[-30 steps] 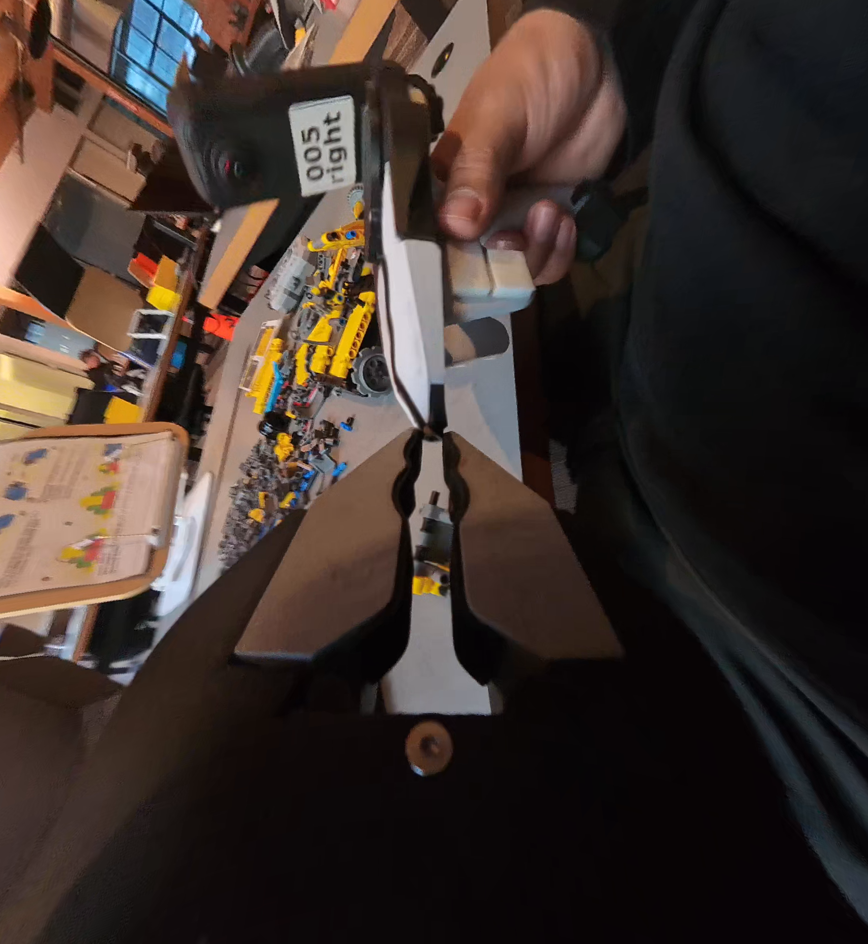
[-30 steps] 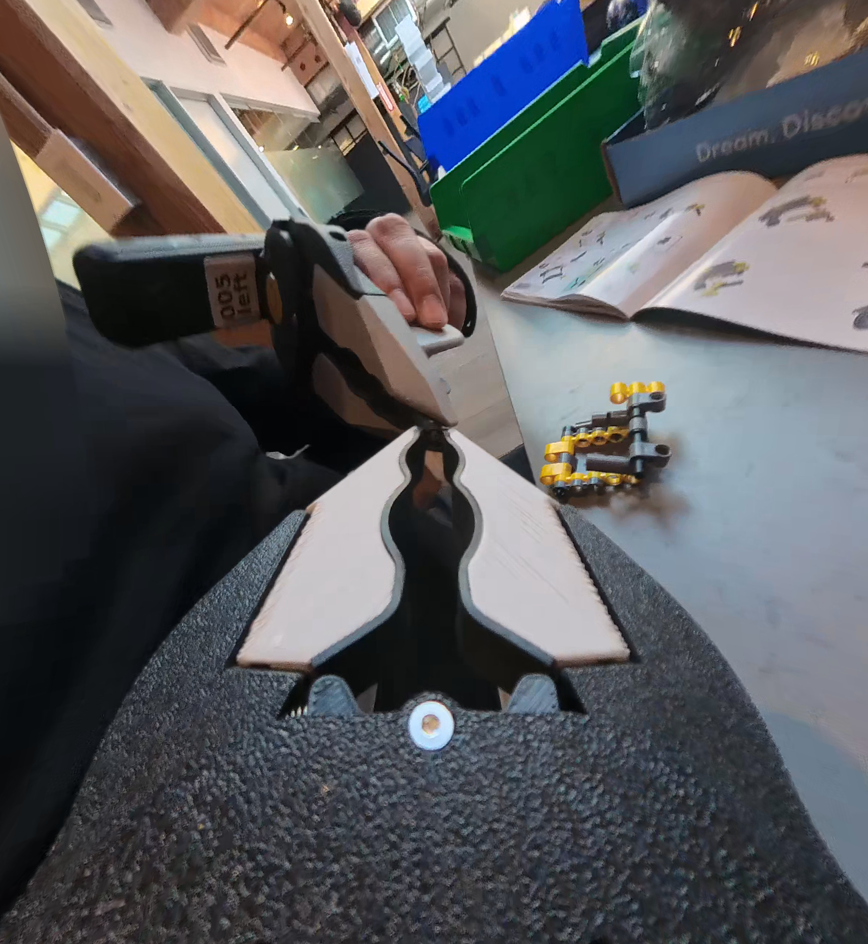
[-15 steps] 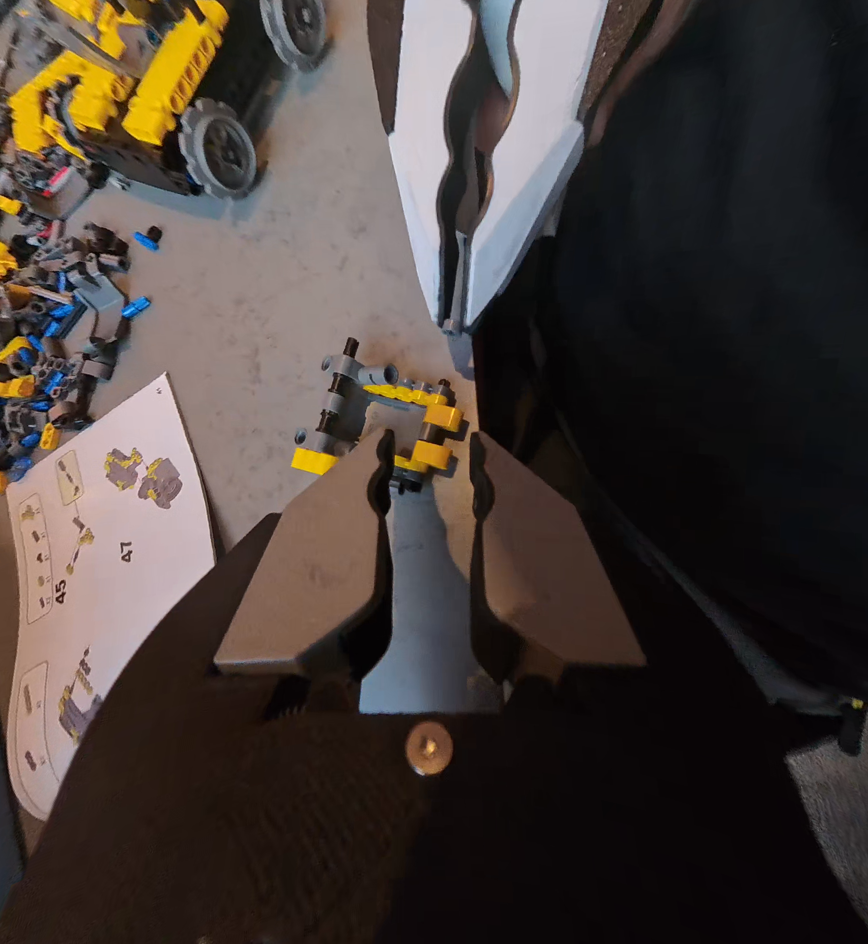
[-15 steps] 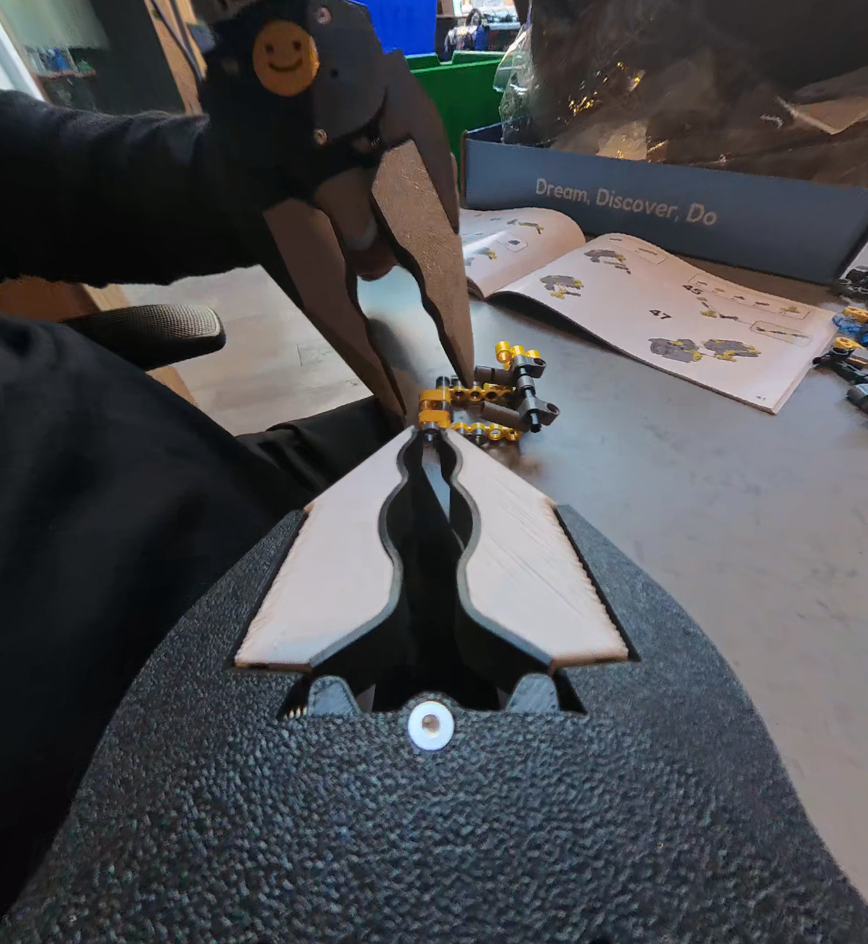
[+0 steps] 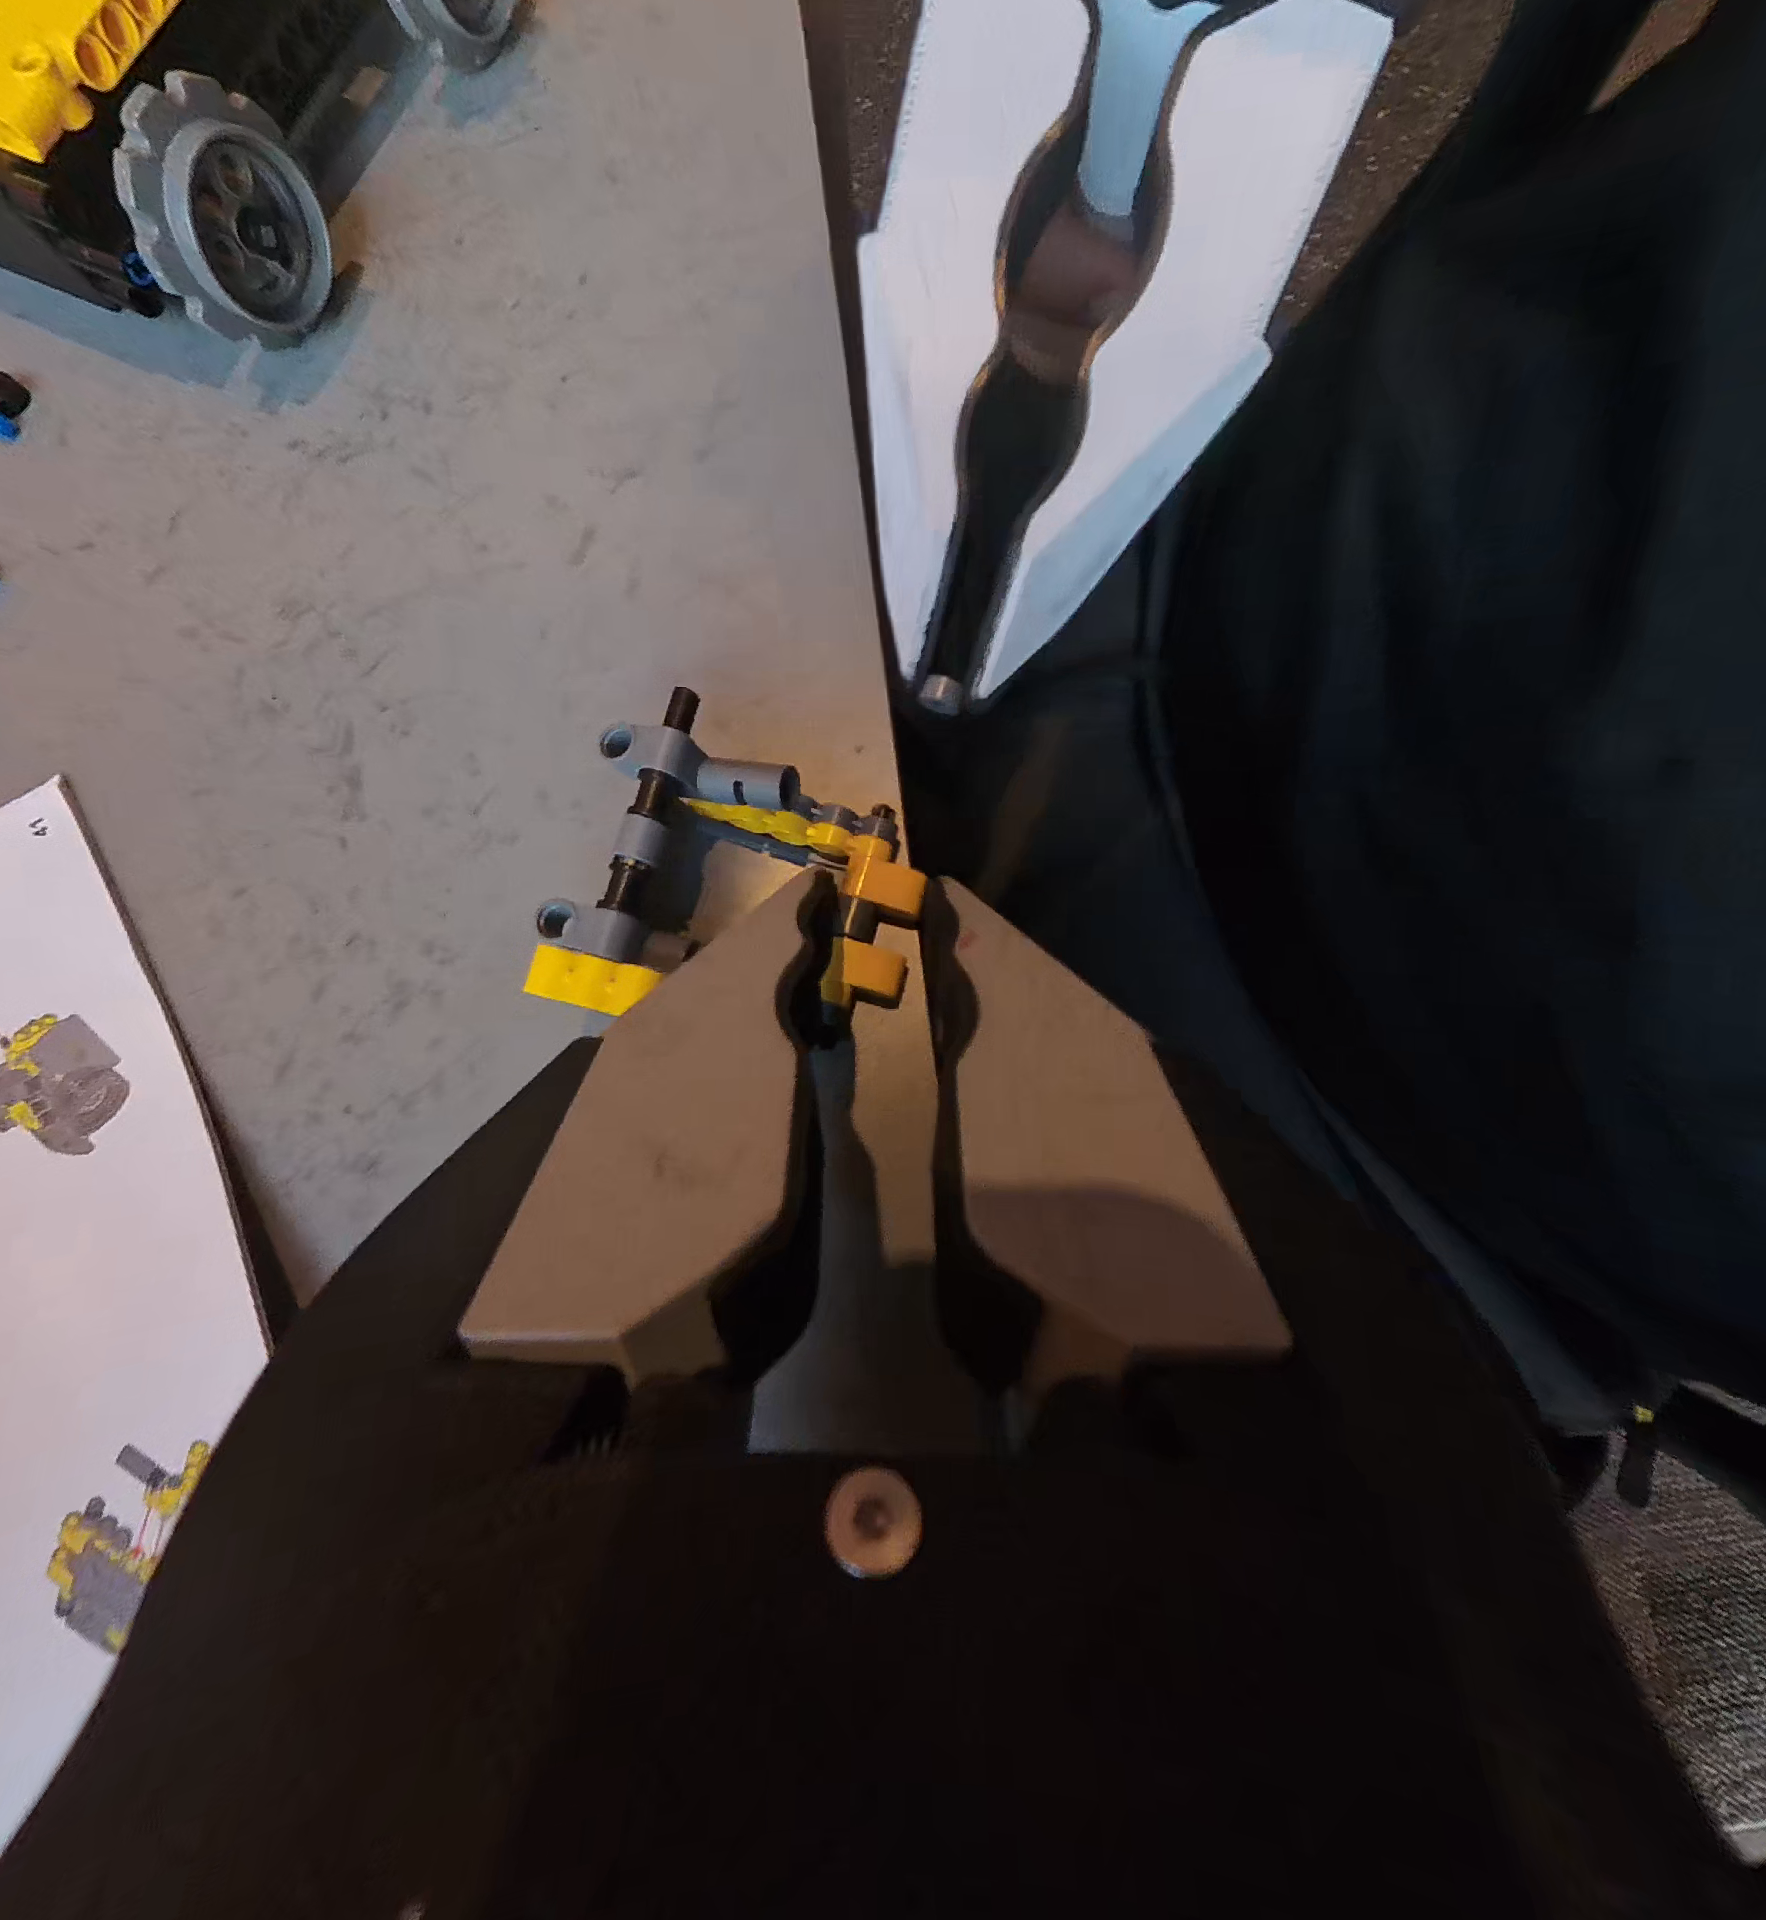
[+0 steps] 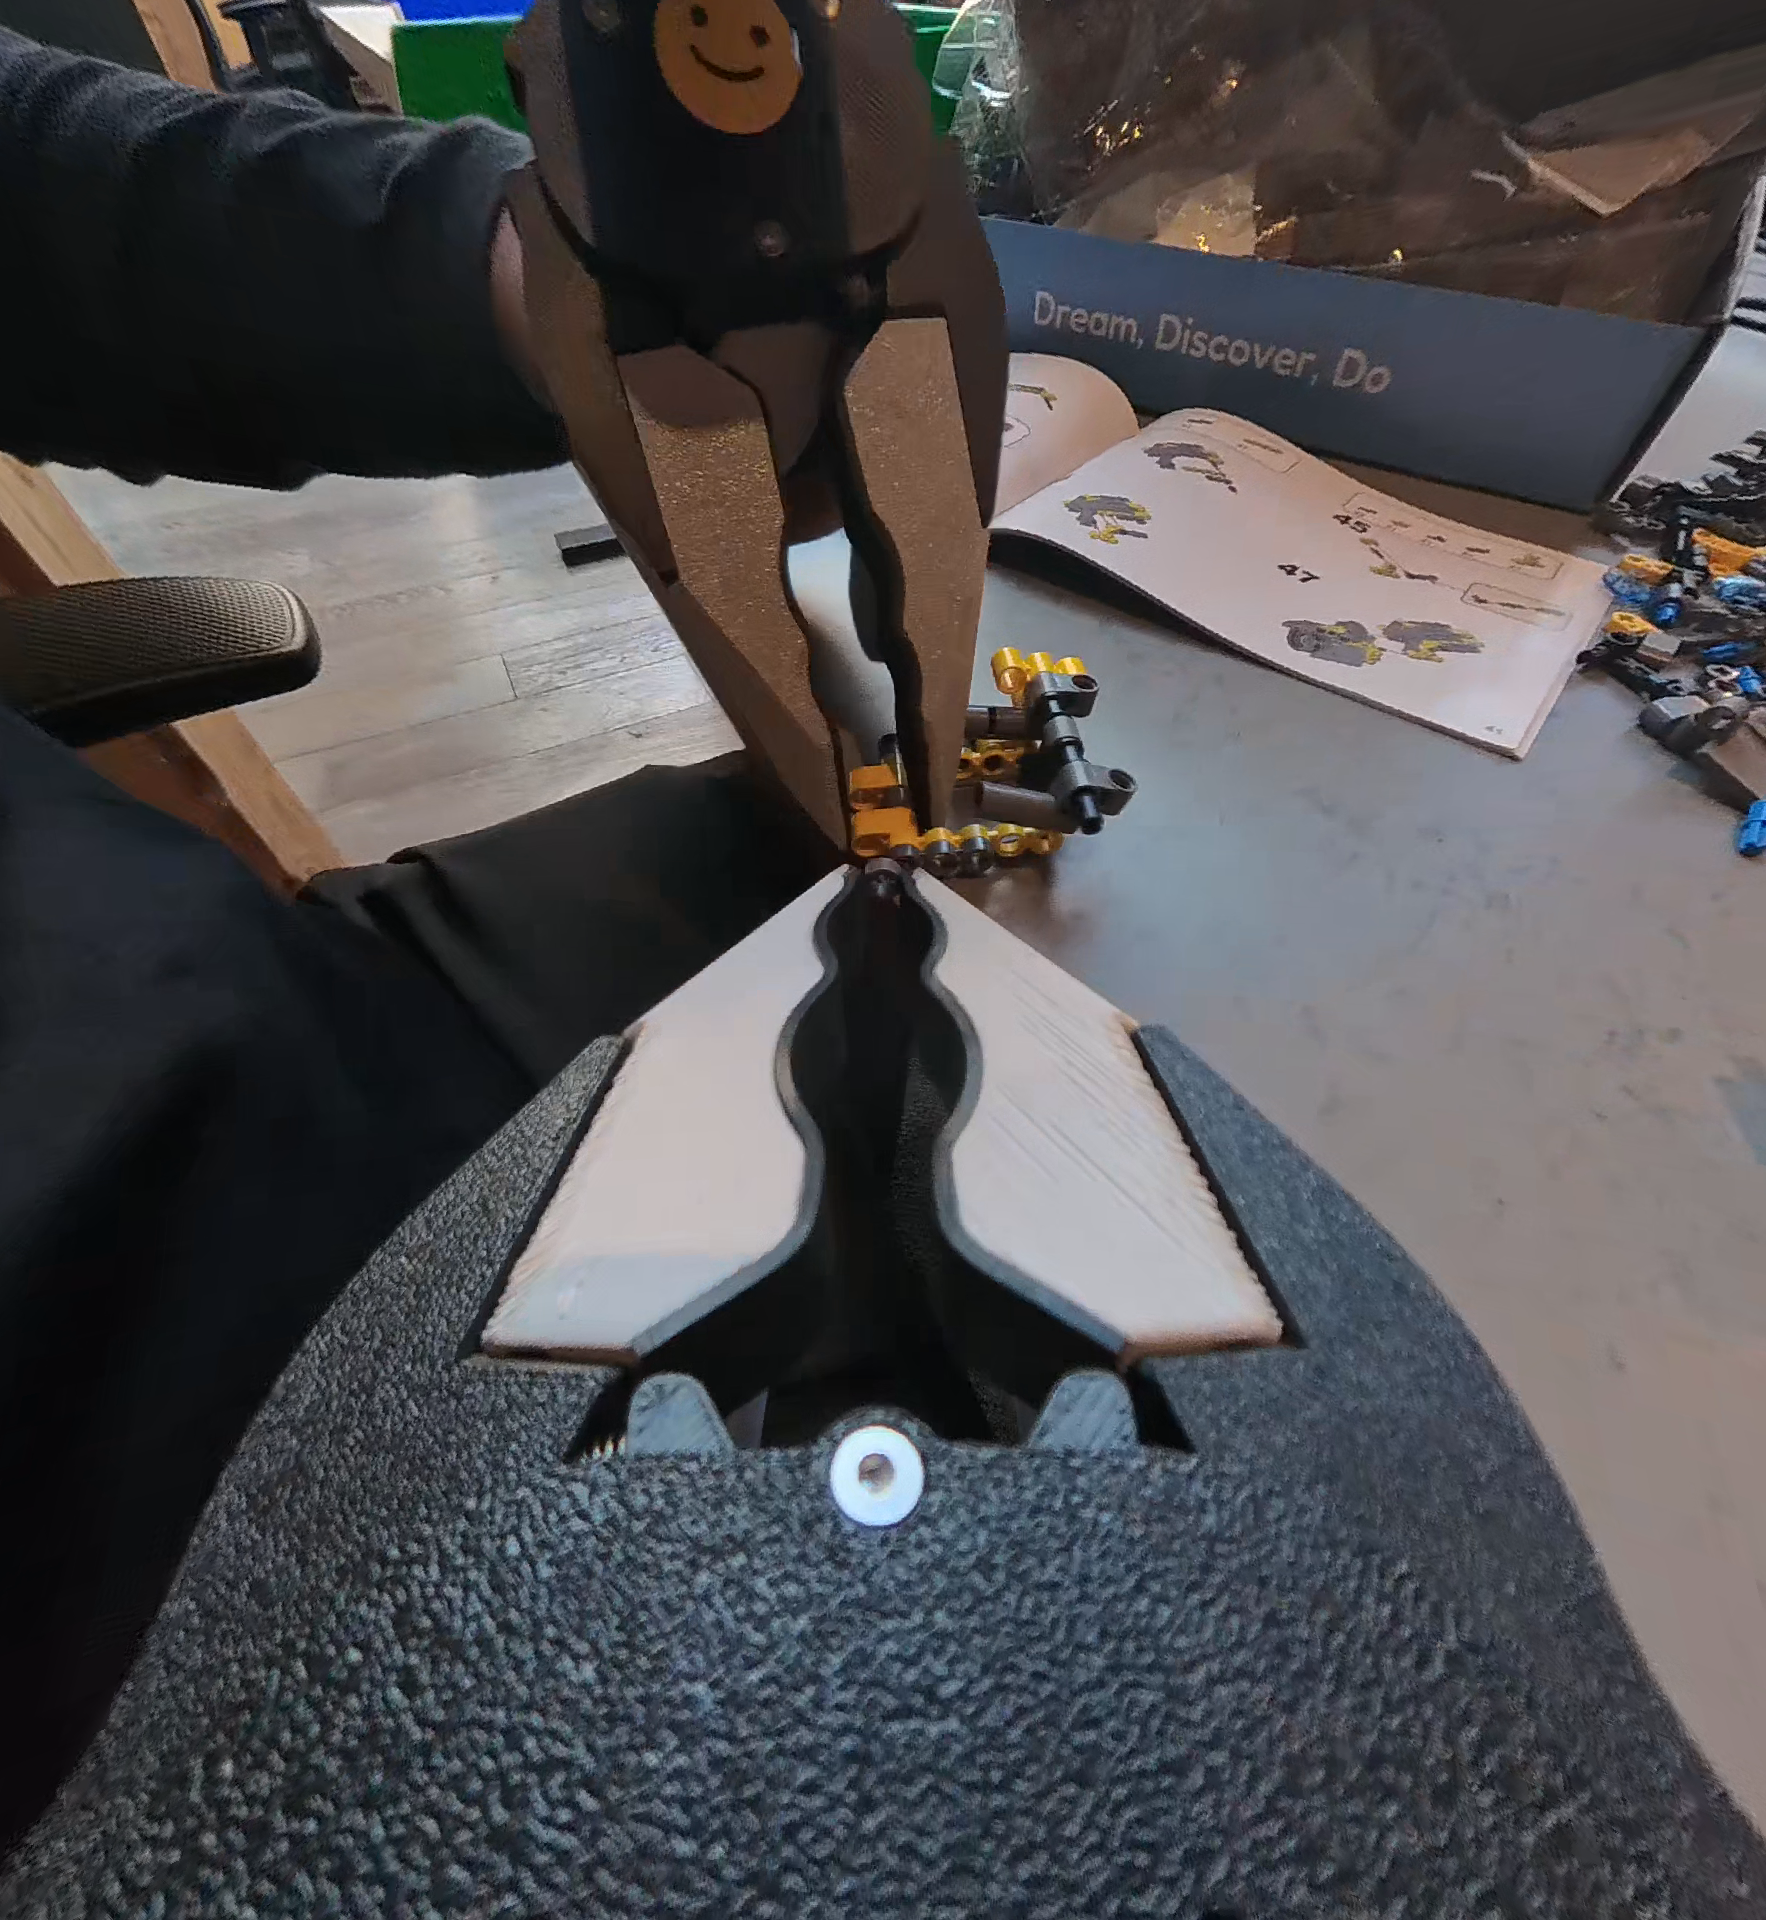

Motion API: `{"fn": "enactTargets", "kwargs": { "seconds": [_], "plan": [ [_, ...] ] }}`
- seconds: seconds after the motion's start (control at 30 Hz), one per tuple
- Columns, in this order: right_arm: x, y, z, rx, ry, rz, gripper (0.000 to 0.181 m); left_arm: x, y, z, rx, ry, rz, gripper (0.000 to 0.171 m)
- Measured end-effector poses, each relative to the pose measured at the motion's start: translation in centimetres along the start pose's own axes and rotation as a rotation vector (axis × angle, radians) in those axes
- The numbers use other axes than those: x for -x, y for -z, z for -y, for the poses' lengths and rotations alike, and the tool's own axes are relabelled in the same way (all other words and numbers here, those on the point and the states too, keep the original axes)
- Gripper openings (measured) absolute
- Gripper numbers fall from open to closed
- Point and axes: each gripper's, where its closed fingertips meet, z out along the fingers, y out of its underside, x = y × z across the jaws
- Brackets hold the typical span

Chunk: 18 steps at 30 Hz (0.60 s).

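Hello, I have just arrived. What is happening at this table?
A person in dark sleeves holds a gripper in each hand over a grey table. The left gripper has its fingers open around the yellow end of a small grey and yellow brick assembly lying at the table's edge. The right gripper, pointing at the same end, is nearly closed on a small dark pin. An open instruction booklet, loose bricks and a partly built yellow vehicle lie nearby.
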Motion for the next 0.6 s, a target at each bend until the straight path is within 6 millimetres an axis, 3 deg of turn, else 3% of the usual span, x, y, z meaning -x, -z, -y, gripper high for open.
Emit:
{"fn": "enactTargets", "kwargs": {
  "seconds": [0.23, 0.33, 0.43, 0.6],
  "plan": [
    [0.5, 0.2, -0.2, -0.022, 0.072, -0.091, 0.005, -0.6, -0.2, 0.2, -0.015, -0.083, -0.045, 0.014],
    [0.6, 0.0, 0.0, -0.040, 0.100, -0.136, 0.005, -1.2, -0.5, 0.4, -0.012, -0.117, -0.044, 0.024],
    [0.3, -0.3, -0.3, -0.056, 0.083, -0.179, 0.005, -0.8, -0.5, 0.5, -0.029, -0.137, -0.020, 0.015],
    [0.2, 0.0, -0.8, -0.088, 0.062, -0.220, 0.005, -0.8, -0.4, 0.3, -0.068, -0.148, -0.046, 0.014]
  ]
}}
